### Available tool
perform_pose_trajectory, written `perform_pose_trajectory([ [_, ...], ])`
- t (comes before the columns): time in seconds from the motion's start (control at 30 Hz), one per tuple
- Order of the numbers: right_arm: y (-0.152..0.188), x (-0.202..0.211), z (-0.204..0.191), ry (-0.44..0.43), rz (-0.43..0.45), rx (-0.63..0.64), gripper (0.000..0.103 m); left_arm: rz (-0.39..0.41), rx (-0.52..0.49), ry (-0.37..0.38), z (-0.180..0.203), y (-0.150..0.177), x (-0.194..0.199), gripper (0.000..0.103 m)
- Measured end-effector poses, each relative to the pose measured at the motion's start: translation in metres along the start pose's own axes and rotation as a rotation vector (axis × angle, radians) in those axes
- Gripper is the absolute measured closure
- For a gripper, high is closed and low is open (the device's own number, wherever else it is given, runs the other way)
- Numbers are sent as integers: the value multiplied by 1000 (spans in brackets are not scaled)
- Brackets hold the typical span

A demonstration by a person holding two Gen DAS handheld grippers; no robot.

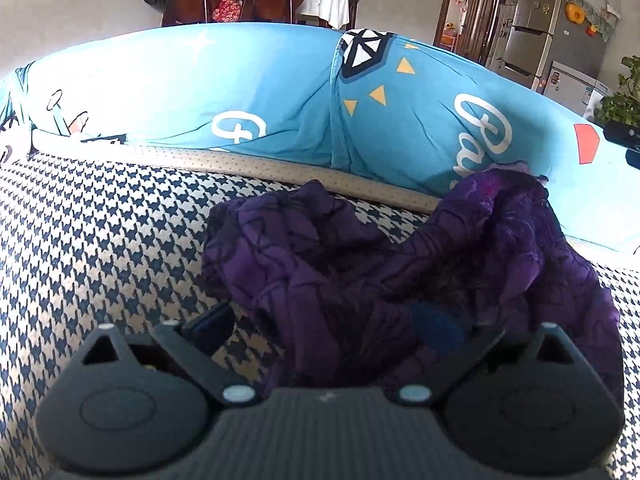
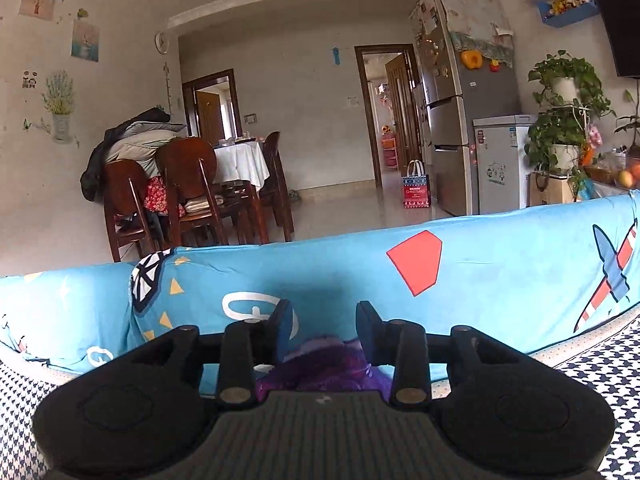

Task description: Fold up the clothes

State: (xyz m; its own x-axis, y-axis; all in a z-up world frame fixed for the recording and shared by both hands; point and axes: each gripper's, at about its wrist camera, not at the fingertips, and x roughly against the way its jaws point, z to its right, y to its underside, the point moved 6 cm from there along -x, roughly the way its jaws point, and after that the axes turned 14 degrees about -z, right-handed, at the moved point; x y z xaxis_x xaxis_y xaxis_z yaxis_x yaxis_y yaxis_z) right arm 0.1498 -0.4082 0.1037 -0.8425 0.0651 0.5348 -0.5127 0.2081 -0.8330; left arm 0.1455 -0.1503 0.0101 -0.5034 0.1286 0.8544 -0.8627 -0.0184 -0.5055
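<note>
A crumpled purple garment (image 1: 400,256) lies heaped on the checked seat cover (image 1: 100,240), its far end up against the blue cushion (image 1: 240,92). The left gripper (image 1: 324,328) stands wide apart with the cloth bunched between its fingers (image 1: 436,328); whether the pads press on it, I cannot tell. From the right wrist, the right gripper (image 2: 324,330) hangs above the garment (image 2: 324,368), jaws parted, the purple folds just below and between them, not pinched. Beyond the cushion (image 2: 500,256), a red gift bag (image 2: 416,190) stands on the floor by the fridge (image 2: 456,120); its contents are hidden.
</note>
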Motion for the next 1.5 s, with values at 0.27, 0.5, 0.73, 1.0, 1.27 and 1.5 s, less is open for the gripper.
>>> perform_pose_trajectory([
  [0.27,44,18,-16,-56,-144,90,64,26,27,16,-16,1,23,1],
  [0.5,90,41,-29,-89,-260,159,58,3,-38,45,-17,27,39,0],
  [0.73,135,55,-40,-72,-370,263,55,-47,-83,97,-15,63,46,0],
  [1.0,171,43,-41,-106,-509,283,48,-70,-137,83,-12,86,41,0],
  [1.27,177,41,-35,-109,-516,236,85,-83,-159,65,-12,93,33,0],
  [1.5,152,73,-10,19,-373,180,87,-80,-147,76,-19,96,33,0],
])
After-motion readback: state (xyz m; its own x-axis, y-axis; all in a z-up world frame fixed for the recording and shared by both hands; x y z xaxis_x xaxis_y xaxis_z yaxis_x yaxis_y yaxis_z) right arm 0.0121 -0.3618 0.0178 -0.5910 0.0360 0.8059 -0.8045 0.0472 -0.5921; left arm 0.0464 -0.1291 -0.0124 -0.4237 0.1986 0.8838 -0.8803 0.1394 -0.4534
